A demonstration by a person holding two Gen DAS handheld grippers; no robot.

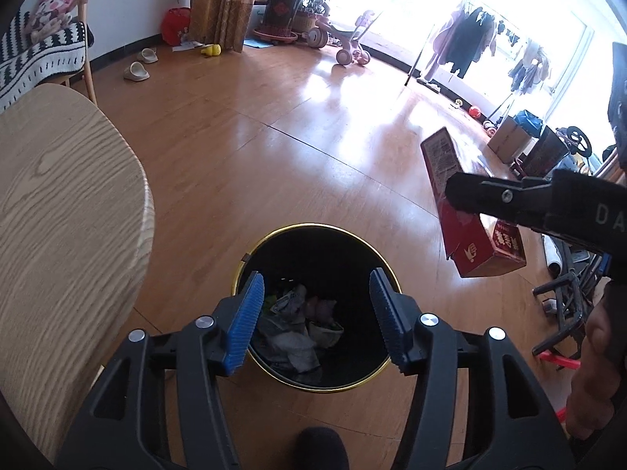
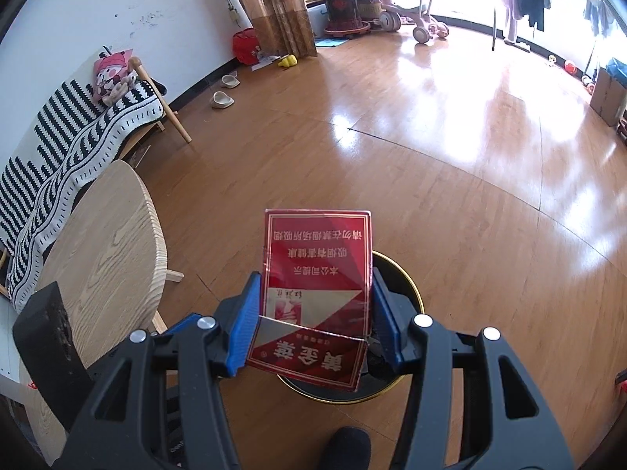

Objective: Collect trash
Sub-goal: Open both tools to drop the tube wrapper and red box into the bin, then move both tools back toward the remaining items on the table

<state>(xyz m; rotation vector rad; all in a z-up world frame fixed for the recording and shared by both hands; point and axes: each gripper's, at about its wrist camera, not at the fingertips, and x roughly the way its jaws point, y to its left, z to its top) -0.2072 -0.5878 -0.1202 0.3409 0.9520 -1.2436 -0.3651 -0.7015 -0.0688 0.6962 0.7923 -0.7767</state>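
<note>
A black trash bin with a gold rim [image 1: 313,229] stands on the wooden floor, with crumpled paper and wrappers [image 1: 298,325] inside. My left gripper [image 1: 317,278] hangs right above the bin's mouth, open, with nothing between its blue pads. My right gripper [image 2: 315,274] is shut on a flattened red carton [image 2: 317,258] with printed writing, its pads pressing on the carton's two side edges. The bin's rim [image 2: 407,286] shows just behind and below the carton. In the left wrist view the red carton [image 1: 466,243] hangs in the air to the right of the bin, held by a black finger [image 1: 490,196].
A round light-wood table [image 1: 58,215] [image 2: 109,243] stands close on the bin's left. A bench with a striped blanket [image 2: 78,129] lines the wall. Slippers [image 1: 137,72], a potted plant [image 1: 282,4], a pink tricycle [image 1: 348,47] and a cardboard box [image 1: 507,137] are farther off. A person's hand [image 1: 595,372] is at the right.
</note>
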